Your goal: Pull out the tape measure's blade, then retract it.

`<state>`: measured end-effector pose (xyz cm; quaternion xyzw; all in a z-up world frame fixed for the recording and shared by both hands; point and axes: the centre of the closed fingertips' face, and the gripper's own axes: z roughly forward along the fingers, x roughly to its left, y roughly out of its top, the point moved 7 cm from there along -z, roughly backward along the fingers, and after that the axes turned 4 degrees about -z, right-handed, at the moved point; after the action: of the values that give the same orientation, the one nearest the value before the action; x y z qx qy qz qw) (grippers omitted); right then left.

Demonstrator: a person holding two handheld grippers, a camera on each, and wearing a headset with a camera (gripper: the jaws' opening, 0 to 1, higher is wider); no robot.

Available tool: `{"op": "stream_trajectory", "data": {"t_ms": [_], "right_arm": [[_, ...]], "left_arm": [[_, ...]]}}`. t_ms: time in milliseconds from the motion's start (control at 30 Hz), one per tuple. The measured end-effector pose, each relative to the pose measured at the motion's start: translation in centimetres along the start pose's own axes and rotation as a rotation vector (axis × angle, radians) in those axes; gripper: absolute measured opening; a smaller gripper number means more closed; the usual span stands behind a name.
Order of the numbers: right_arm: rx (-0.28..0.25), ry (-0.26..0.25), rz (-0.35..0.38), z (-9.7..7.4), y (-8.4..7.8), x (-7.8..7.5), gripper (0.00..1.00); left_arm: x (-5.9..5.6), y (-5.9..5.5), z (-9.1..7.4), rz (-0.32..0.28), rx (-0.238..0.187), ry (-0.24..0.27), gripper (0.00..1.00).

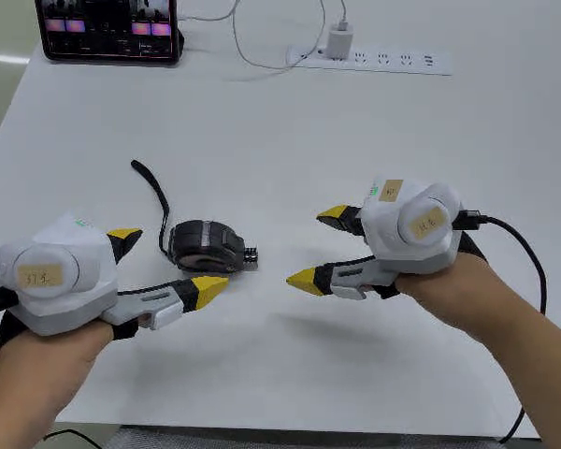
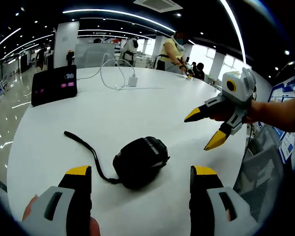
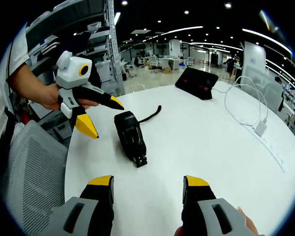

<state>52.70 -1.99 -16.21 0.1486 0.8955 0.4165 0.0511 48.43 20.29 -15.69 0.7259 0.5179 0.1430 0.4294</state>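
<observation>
A wide white table (image 1: 262,131) spreads from the near edge to the far edge. A person's two hands reach in from the near side, each holding a white gripper with black jaws tipped in yellow. The left gripper (image 1: 173,256) is at the near left, its jaws spread wide and holding nothing. The right gripper (image 1: 305,247) is at the near right, its tips pointing left towards the middle, its jaws also spread wide and empty. The two grippers are well apart. A black cable (image 1: 528,257) trails from the right gripper off the near edge. At the far left stands a dark screen (image 1: 109,26) with pink and white lit panels. At the far right lies a white power strip (image 1: 383,60), with a white charger (image 1: 339,40) plugged into its left end. The black tape measure (image 1: 206,245) lies on the table left of centre, just ahead of the left gripper's open jaws and touched by neither gripper. Its blade is wound in, with the end hook (image 1: 251,253) poking out on the right side. A thin black wrist strap (image 1: 155,192) curves away from the case towards the far left
</observation>
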Motion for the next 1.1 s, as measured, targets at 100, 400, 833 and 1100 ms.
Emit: {"op": "stream_trajectory", "data": {"t_ms": [100, 400, 833, 1100], "right_arm": [[-0.003, -0.010, 0.003, -0.4, -0.1, 0.0, 0.54], [-0.009, -0.037, 0.014, -1.6, -0.5, -0.1, 0.54], [-0.027, -0.050, 0.035, -2.9, -1.5, 0.4, 0.58], [-0.054, -0.069, 0.064, -3.8, -1.8, 0.7, 0.63]], "left_arm": [[0.0, 0.0, -0.2, 0.010, 0.004, -0.004, 0.79], [0.0, 0.0, -0.8, 0.020, 0.005, -0.017, 0.82], [0.2, -0.4, -1.6, 0.040, 0.012, -0.041, 0.84], [0.1, -0.5, -2.2, 0.064, 0.014, -0.074, 0.85]]}}
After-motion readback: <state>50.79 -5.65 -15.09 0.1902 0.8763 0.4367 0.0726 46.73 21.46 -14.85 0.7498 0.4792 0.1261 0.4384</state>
